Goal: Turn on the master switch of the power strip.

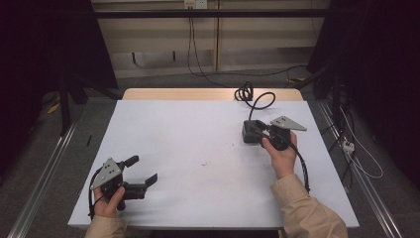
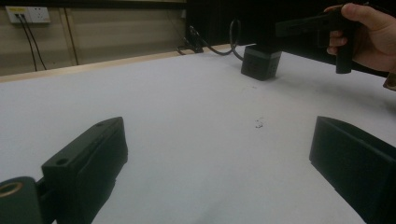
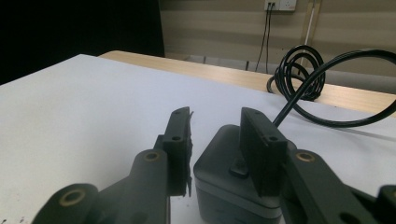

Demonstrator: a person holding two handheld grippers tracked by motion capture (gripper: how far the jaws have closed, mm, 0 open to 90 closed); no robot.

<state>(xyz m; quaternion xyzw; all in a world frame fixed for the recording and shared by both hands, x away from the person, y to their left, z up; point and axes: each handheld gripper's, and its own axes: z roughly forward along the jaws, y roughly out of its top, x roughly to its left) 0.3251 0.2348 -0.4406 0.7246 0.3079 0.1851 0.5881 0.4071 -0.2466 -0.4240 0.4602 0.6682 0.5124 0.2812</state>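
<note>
A black box-shaped adapter [image 1: 250, 133] [image 3: 224, 186] lies on the right half of the white table [image 1: 198, 124], and its black cable [image 1: 260, 99] [image 3: 303, 79] runs back to a coil at the far edge. My right gripper [image 1: 260, 130] [image 3: 217, 119] is at the box with its jaws a little apart. One jaw stands beside the box's left side and the other over its top; I cannot tell if they touch it. At the front left my left gripper [image 1: 143, 169] [image 2: 219, 149] is open wide just above the table with nothing between its jaws. It faces the box [image 2: 260, 63].
The cable coil [image 1: 243, 92] rests on the bare wooden strip at the table's far edge. A few small dark specks [image 1: 203, 163] [image 2: 258, 123] mark the middle of the table. Metal rails run along the floor on both sides, and wall sockets with cables are behind.
</note>
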